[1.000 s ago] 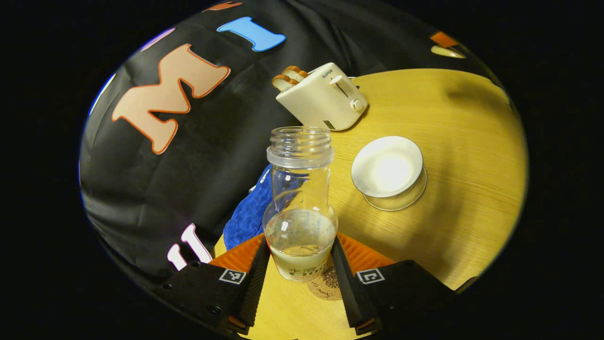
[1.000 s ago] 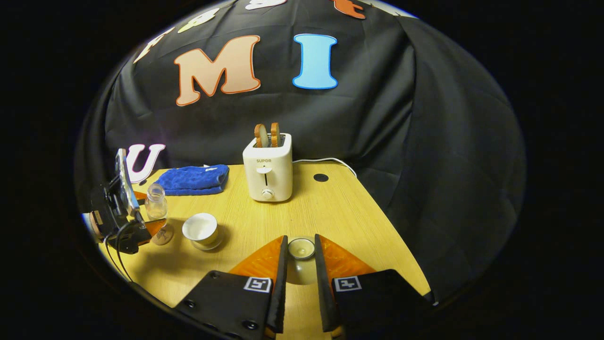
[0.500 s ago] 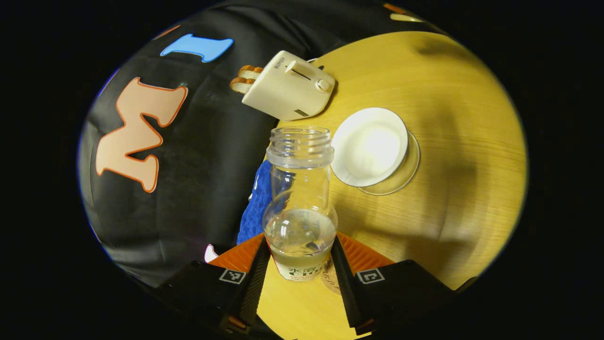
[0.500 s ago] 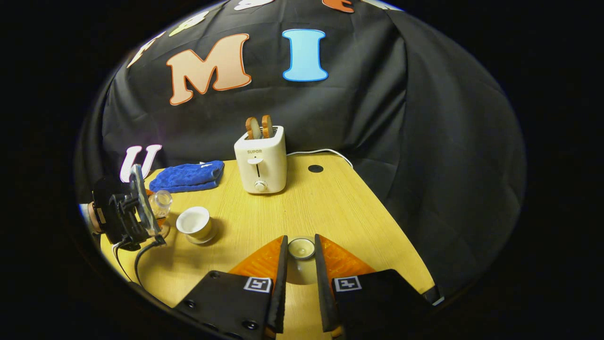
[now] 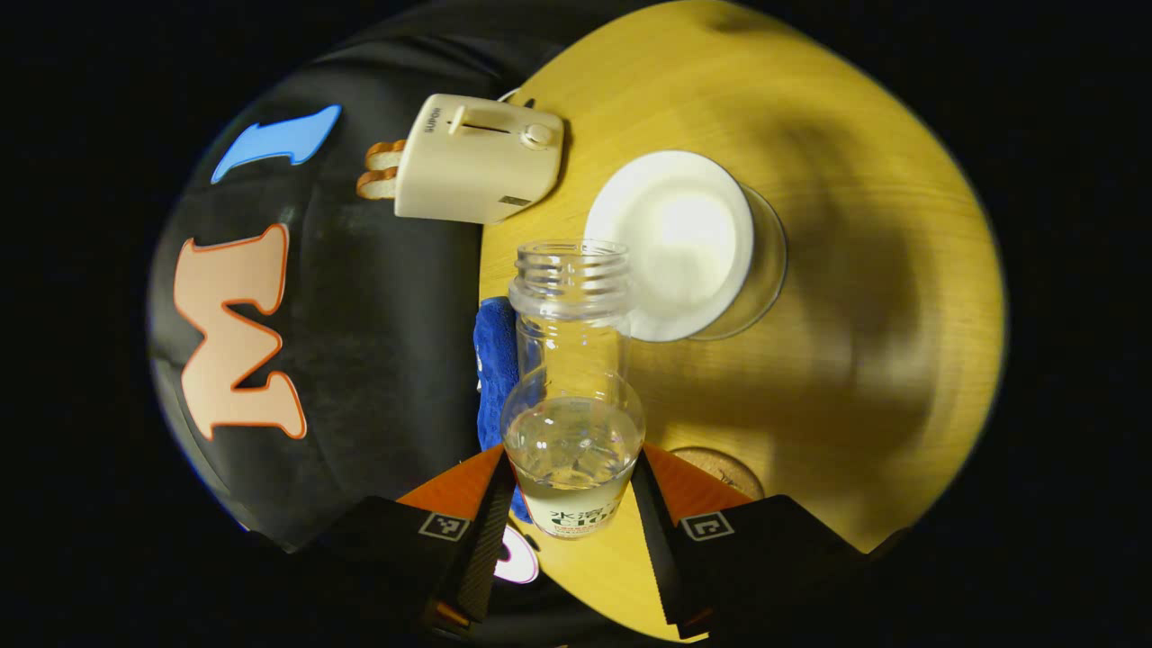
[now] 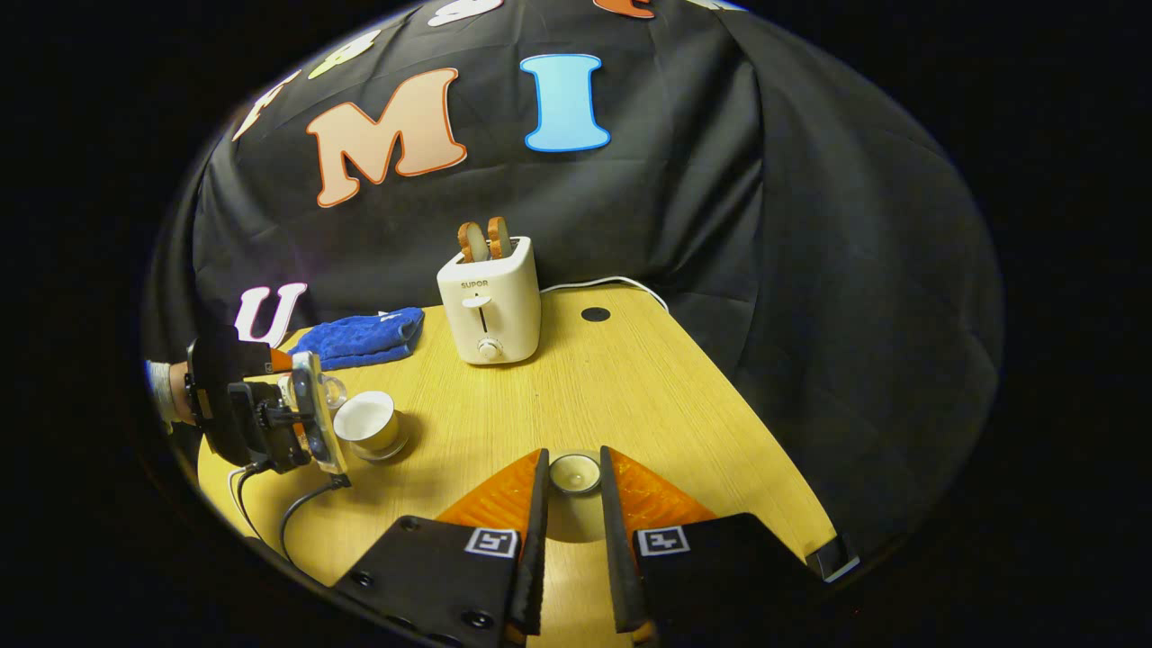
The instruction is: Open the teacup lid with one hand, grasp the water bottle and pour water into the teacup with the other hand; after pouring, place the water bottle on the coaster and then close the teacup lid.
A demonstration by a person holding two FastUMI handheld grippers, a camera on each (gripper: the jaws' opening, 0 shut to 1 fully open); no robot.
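A: The left gripper (image 5: 573, 504) is clamping the water bottle (image 5: 572, 396) by its lower body, both fingers pressing on it, and the bottle is tipping over toward the teacup (image 5: 684, 243). Its open mouth is sitting right at the near rim of the cup.

B: And the right gripper (image 6: 573, 504) is pinching the teacup lid (image 6: 574, 472) by its knob, holding it out over the counter (image 6: 630, 405), well apart from the cup.

A: The coaster (image 5: 720, 468) is lying bare just beside the left gripper, waiting for the bottle.

B: From the right gripper view, the bottle's neck is leaning in beside the teacup (image 6: 367, 425), with the toaster (image 6: 488, 301) and the blue cloth (image 6: 360, 337) farther back.

A: The risk, as I'm judging it: the mouth is lining up with the rim, not the middle. Tilting further from here could be sending water down the outside and onto the counter.

B: A fast tilt could also be splashing out of that shallow cup. And a smooth bottle held low might be slipping as it goes over.
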